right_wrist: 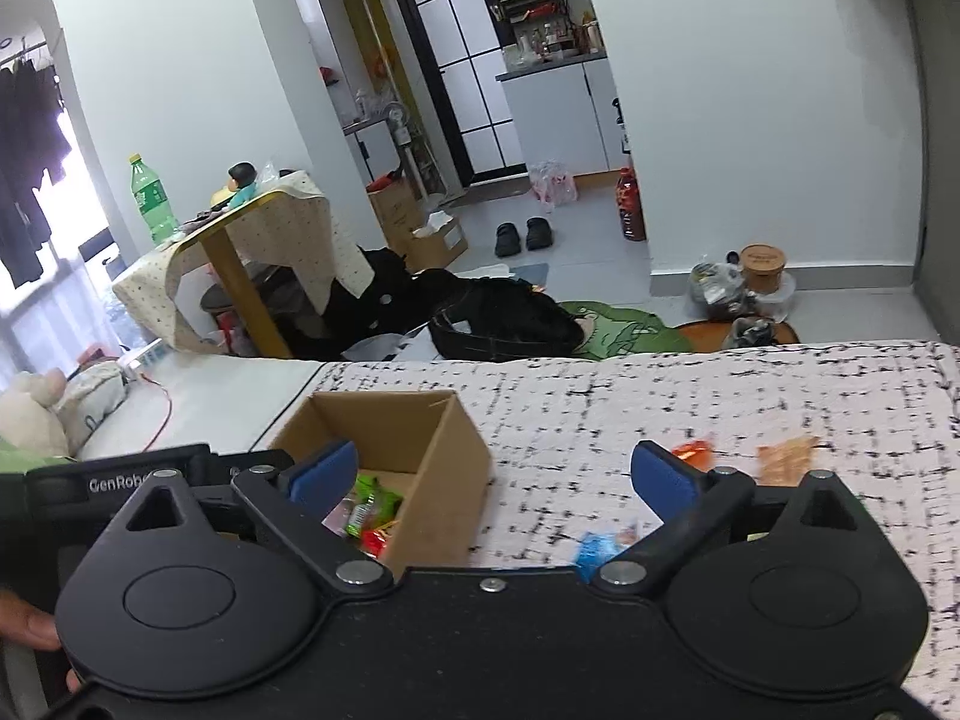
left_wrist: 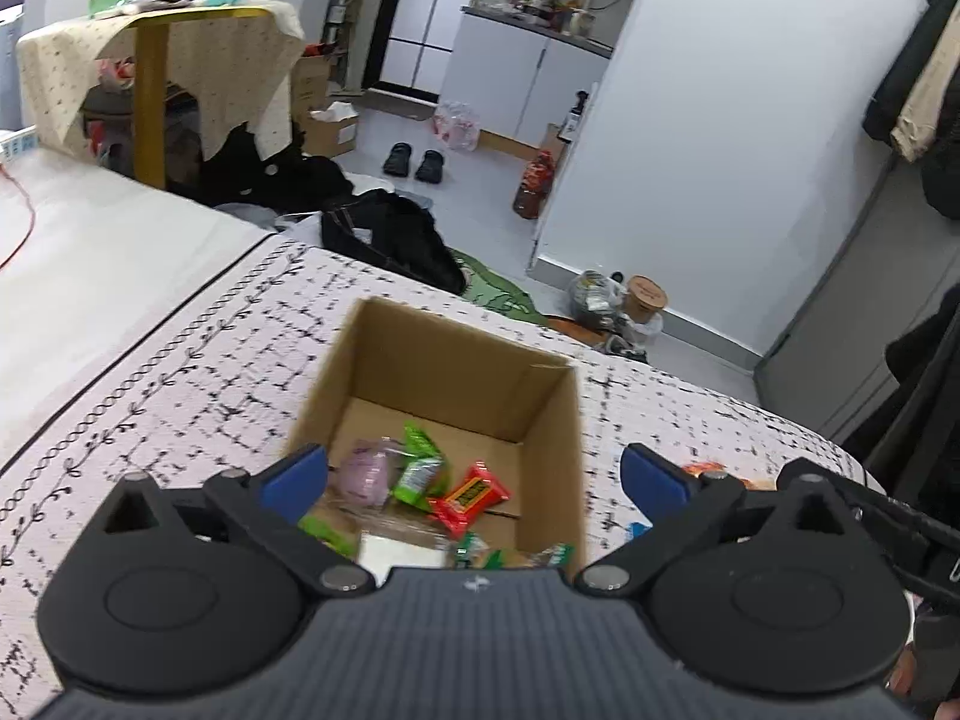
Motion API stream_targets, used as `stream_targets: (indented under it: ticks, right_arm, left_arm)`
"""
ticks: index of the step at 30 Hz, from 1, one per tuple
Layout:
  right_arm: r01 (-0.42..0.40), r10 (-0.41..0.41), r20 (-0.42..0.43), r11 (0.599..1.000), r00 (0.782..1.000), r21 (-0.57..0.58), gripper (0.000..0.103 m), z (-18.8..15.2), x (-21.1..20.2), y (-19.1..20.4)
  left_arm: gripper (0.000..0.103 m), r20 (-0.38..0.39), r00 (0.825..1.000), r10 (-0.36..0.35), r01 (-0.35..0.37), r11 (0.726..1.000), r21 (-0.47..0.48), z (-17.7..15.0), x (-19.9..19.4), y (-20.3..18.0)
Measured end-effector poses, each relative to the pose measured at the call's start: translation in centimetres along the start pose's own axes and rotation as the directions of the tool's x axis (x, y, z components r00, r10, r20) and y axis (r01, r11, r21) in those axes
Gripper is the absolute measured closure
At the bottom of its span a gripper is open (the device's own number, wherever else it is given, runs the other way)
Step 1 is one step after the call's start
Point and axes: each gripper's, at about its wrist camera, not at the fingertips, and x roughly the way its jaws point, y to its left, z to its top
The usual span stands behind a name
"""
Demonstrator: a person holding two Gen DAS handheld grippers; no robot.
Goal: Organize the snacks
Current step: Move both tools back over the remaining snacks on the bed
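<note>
A bed (right_wrist: pixel 660 396), covered by a pale quilt with a black stitched grid, fills the lower half of both wrist views, with a cluttered room behind it. On the quilt stands an open cardboard box (left_wrist: pixel 543 420), its flaps gone or folded away, and inside it lie several wrapped snacks: green packets (left_wrist: pixel 420 468), a red packet (left_wrist: pixel 471 498) and a pale purple one (left_wrist: pixel 366 474). The left gripper (left_wrist: pixel 474 477) hangs directly over the box opening, its blue-padded jaws spread wide with nothing between them; the snacks lie below and between the jaws, not touched. The right gripper (right_wrist: pixel 492 477) hangs over the quilt at the box's right side, its jaws also spread wide and empty, the box's near corner showing between them. To the right of the box, loose on the quilt, lie a blue-wrapped snack (right_wrist: pixel 597 552) just inside the right jaw, an orange-red one (right_wrist: pixel 690 450) just behind that jaw's tip, and a tan, blurred one (right_wrist: pixel 786 459) farther right. Judging from this, the step in hand is a drop into the box, with both grippers now free. The next move likely calls for the right gripper to swing right and down to a loose snack, centre it between the jaws, and close gently on the crinkly wrapper.
</note>
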Motion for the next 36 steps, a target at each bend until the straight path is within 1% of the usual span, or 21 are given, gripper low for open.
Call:
stream_targets:
  ticks: [2, 4, 9, 14, 18, 21, 24, 30, 33, 35, 36]
  right_arm:
    - [0.011, -0.011, 0.002, 1.0, 1.0, 0.007, 0.002, -0.2, -0.4, -0.5]
    - [0.005, -0.005, 0.009, 1.0, 1.0, 0.022, 0.0, -0.5, -0.9, -1.1]
    - [0.008, -0.008, 0.009, 0.999, 1.0, 0.041, 0.0, -1.6, -2.0, -2.2]
    - [0.045, -0.046, 0.02, 0.998, 0.999, 0.053, 0.0, -2.6, -3.7, -4.0]
    - [0.108, -0.112, 0.039, 0.99, 0.993, 0.086, 0.0, -3.2, -4.7, -5.9]
    - [0.128, -0.132, 0.024, 0.983, 0.991, 0.132, 0.0, -3.7, -5.0, -7.4]
    - [0.159, -0.163, 0.016, 0.978, 0.986, 0.138, 0.0, -4.2, -5.2, -8.4]
    - [0.171, -0.175, 0.01, 0.974, 0.985, 0.149, 0.001, -4.9, -5.6, -9.5]
    - [0.164, -0.166, 0.0, 0.974, 0.986, 0.155, 0.007, -5.1, -5.7, -10.2]
    - [0.157, -0.158, -0.007, 0.975, 0.987, 0.156, 0.016, -5.2, -5.5, -10.7]
    - [0.156, -0.157, -0.01, 0.975, 0.988, 0.156, 0.018, -5.3, -5.4, -10.9]
  left_arm:
    - [0.0, 0.0, 1.0, -0.012, 0.012, 1.0, 0.007, -0.1, 0.0, -0.7]
    - [0.0, 0.005, 1.0, -0.026, 0.026, 1.0, 0.017, -0.2, 0.0, -1.4]
    - [0.0, 0.003, 0.998, -0.068, 0.068, 0.997, 0.042, -0.8, -0.2, -3.2]
    - [0.0, 0.014, 0.995, -0.098, 0.097, 0.994, 0.053, -1.5, -0.3, -5.0]
    - [0.0, 0.006, 0.993, -0.117, 0.116, 0.99, 0.076, -1.8, -0.3, -6.4]
    - [0.0, 0.0, 0.992, -0.126, 0.126, 0.987, 0.095, -2.1, -0.5, -7.5]
    - [0.0, -0.014, 0.99, -0.141, 0.142, 0.984, 0.108, -2.7, -0.4, -8.5]
    - [0.0, -0.056, 0.986, -0.157, 0.164, 0.977, 0.137, -3.9, 0.6, -9.8]
    - [0.0, -0.06, 0.984, -0.166, 0.173, 0.974, 0.146, -4.5, 0.7, -10.6]
    - [0.0, -0.073, 0.982, -0.172, 0.181, 0.973, 0.145, -4.7, 1.1, -11.0]
    - [0.001, -0.075, 0.982, -0.173, 0.182, 0.972, 0.146, -4.8, 1.2, -11.2]
